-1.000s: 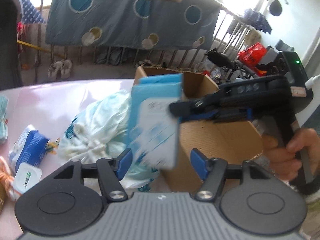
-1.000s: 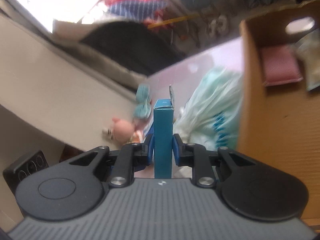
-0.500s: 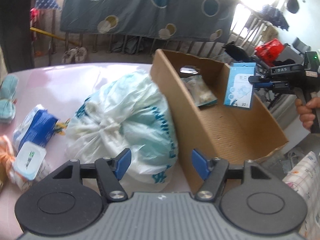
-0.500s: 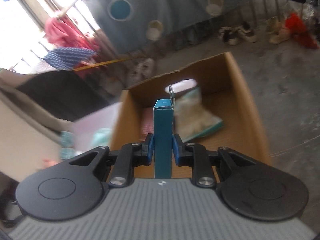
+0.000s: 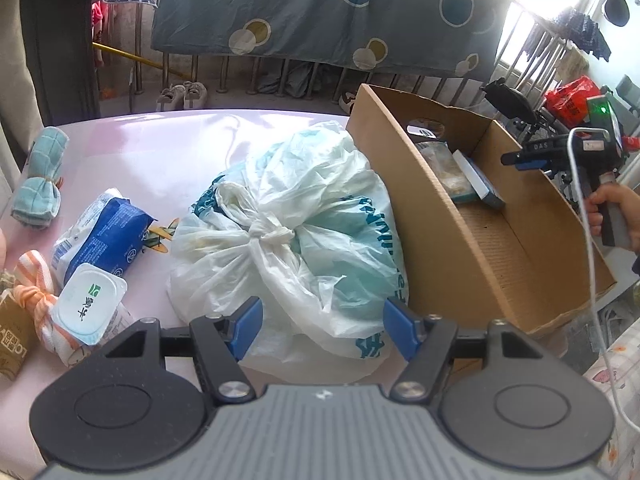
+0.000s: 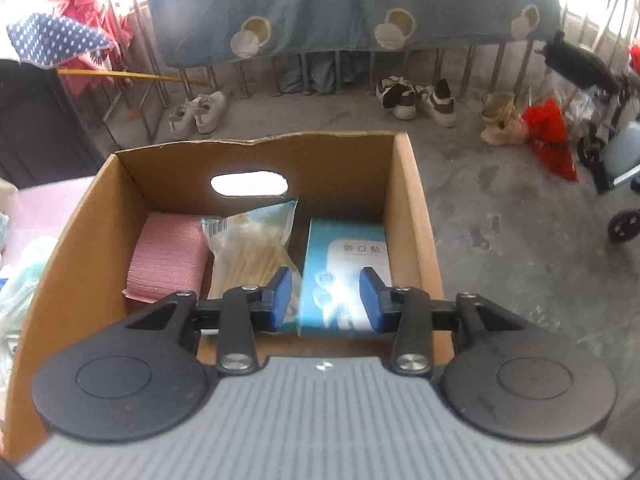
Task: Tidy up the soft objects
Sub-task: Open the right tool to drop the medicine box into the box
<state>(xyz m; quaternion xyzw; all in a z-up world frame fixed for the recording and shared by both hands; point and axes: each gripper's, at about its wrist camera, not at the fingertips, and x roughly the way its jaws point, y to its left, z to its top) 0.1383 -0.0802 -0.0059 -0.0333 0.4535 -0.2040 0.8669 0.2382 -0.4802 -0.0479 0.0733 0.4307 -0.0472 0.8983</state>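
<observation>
Cardboard box sits under the right gripper, whose jaws have just been opening and grip nothing; the blue carton lies flat on the box floor beyond its fingertips. Just ahead of the left gripper, half open and empty, rests the knotted plastic bag.

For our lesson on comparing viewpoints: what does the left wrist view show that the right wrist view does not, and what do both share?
Only the left wrist view: the knotted plastic bag, the blue wipes pack, the rolled teal cloth and the open left tool.

Only the right wrist view: the pink pad in the box's far left corner, and shoes on the floor.

Both: the cardboard box, the blue carton lying inside it, and the right tool, jaws just opened, carton released.
</observation>
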